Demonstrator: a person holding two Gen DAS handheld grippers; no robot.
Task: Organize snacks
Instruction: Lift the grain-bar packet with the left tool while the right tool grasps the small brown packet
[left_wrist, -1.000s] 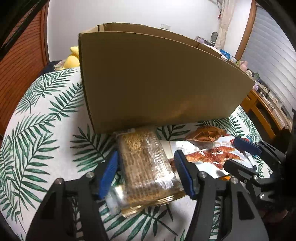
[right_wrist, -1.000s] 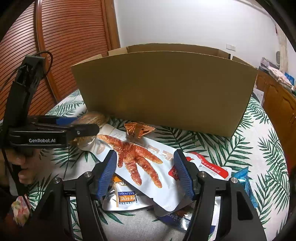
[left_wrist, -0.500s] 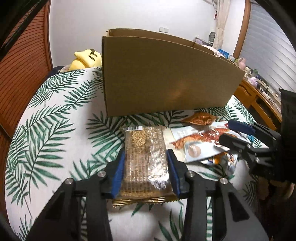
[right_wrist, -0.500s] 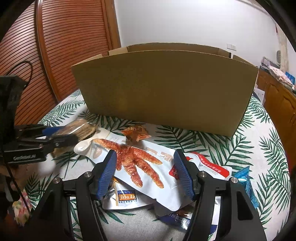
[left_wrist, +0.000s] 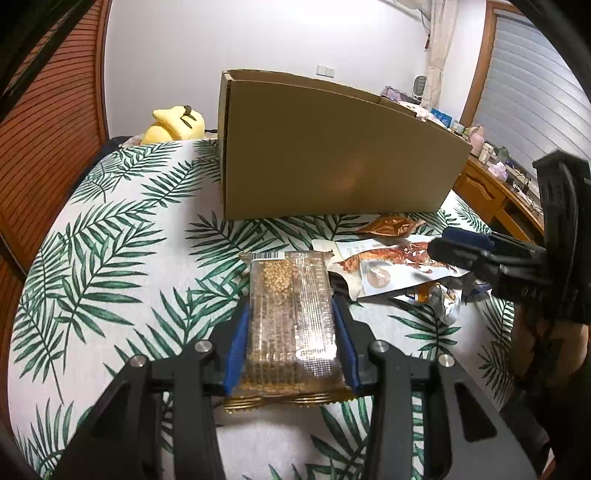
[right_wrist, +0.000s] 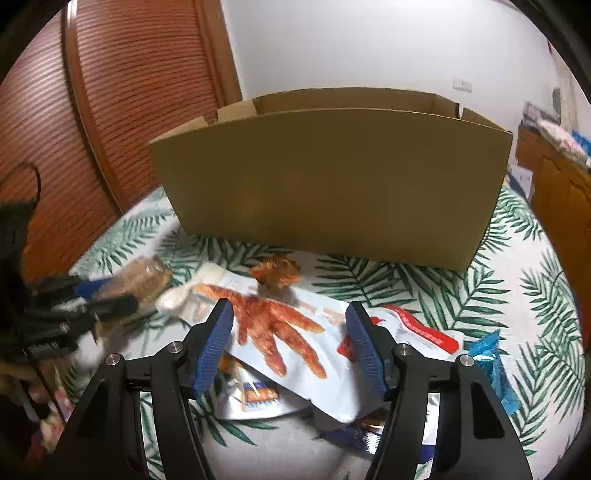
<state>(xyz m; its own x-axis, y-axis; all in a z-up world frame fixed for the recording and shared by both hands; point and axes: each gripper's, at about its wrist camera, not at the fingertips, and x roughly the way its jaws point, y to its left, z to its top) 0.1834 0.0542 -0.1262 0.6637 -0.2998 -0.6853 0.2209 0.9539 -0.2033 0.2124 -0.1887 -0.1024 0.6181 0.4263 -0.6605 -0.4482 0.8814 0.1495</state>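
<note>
One clear cracker pack (left_wrist: 290, 321) sits clamped between the left gripper (left_wrist: 290, 341) pads, long axis aimed at the single cardboard box (left_wrist: 332, 158) on the tablecloth's (left_wrist: 110, 258) far edge. The right gripper (right_wrist: 290, 343) hovers, jaws apart, over one chicken-foot pouch (right_wrist: 280, 332).

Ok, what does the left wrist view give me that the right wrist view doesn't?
Only the left wrist view: the left claw shut on the clear grain-bar pack, seen sharply, and a yellow plush toy behind the box.

Only the right wrist view: the right claw open over the chicken-feet pouch, plus a red-and-white packet and a blue wrapper.

Both: the cardboard box, the leaf-print cloth, the pouch and the small orange packet.
</note>
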